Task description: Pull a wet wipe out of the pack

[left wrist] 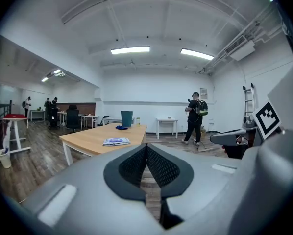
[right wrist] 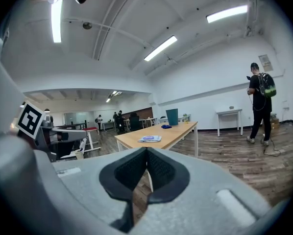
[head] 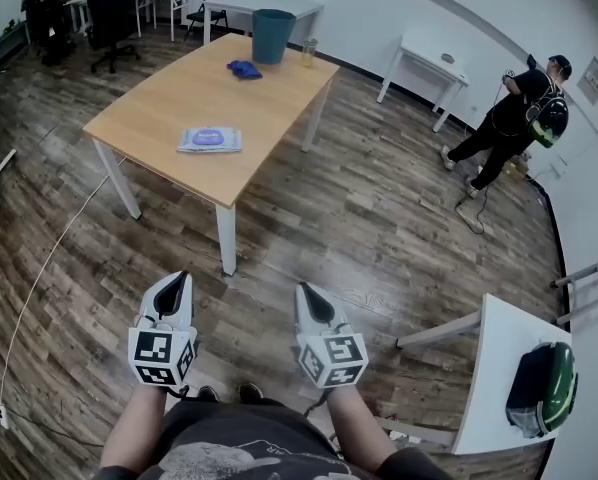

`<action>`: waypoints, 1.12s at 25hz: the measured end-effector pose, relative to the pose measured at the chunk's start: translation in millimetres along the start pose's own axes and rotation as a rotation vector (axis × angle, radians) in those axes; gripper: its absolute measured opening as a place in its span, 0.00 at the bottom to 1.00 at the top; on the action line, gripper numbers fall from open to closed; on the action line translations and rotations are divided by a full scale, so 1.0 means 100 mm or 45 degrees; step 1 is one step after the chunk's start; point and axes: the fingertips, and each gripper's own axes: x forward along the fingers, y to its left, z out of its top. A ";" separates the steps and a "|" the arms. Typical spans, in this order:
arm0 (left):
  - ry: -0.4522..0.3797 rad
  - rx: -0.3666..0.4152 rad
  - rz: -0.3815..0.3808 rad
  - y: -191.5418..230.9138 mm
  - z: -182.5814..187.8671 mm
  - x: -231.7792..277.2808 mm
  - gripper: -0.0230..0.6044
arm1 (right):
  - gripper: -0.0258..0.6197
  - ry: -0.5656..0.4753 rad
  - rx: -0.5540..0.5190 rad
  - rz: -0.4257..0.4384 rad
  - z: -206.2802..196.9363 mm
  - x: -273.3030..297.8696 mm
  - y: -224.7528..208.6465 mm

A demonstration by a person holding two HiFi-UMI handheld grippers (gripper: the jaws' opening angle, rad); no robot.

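Left gripper point(head: 179, 280), right gripper point(head: 309, 292): both closed, empty, over floor point(head: 379, 228). Wipe pack point(head: 210, 139) flat on surface point(head: 169, 93), well apart ahead. Judgement: approach first; pin pack with one gripper, open other, pinch, pull upward.

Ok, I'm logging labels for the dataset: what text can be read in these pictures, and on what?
No text reads clearly.
Purple label on the wet wipe pack: print too small.
The wall sign: too blurred.
Cubes on the left gripper and right gripper: square markers only, no letters.
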 end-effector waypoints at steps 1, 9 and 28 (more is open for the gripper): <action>-0.001 0.002 0.018 -0.01 0.00 0.01 0.07 | 0.03 0.004 -0.002 -0.001 -0.01 0.01 -0.05; 0.024 -0.021 0.122 0.21 -0.06 0.07 0.07 | 0.03 0.027 0.064 0.047 -0.09 0.20 -0.13; 0.025 -0.107 0.046 1.51 0.05 1.22 0.07 | 0.03 0.069 0.004 0.037 0.28 1.89 0.18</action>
